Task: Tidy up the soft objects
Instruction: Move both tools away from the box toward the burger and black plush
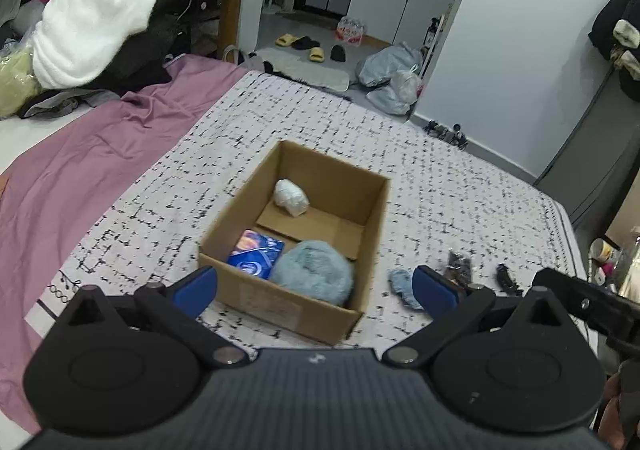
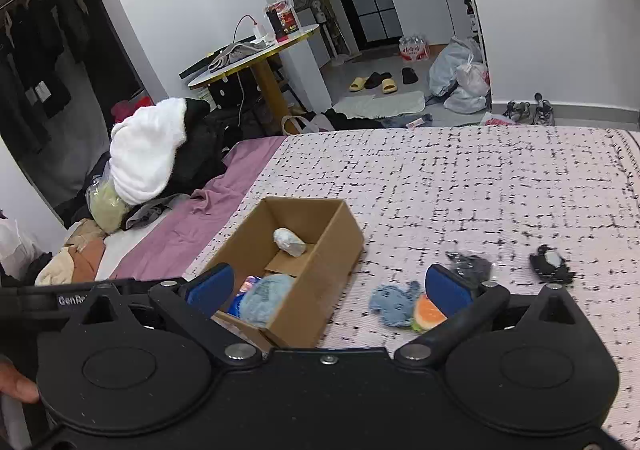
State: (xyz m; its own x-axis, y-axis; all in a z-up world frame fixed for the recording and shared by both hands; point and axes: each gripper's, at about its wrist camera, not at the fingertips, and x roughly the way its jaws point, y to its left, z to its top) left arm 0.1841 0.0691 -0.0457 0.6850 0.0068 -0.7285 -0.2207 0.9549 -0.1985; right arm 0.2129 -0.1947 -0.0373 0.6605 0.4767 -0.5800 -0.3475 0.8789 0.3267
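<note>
My left gripper [image 1: 316, 284]: blue-padded fingers spread wide, nothing between the pads. My right gripper [image 2: 330, 286]: blue-padded fingers likewise wide apart, holding nothing.

Item 1: open brown cardboard box [image 1: 362, 210], on the white bedspread with black dashes [image 1: 460, 186], ahead of my left fingers and partly framed between them; ahead of my right gripper's left finger.

Item 2: round fluffy pale-blue plush [image 1: 312, 270], in the near corner of the box, between my left fingertips.

Item 3: glossy blue packet [image 1: 256, 254], in the box, touching the plush, nearer my left gripper's left finger.

Item 4: white wrapped bundle [image 1: 291, 197], at the far end of the box.

Item 5: small blue whale-shaped soft toy [image 2: 394, 304], on the bedspread outside the box, just inside my right gripper's right finger.

Item 6: orange-slice soft toy [image 2: 430, 314], touching the whale, partly behind that finger.

Item 7: two small black pieces [image 2: 550, 264], beyond that finger; kind unclear.
</note>
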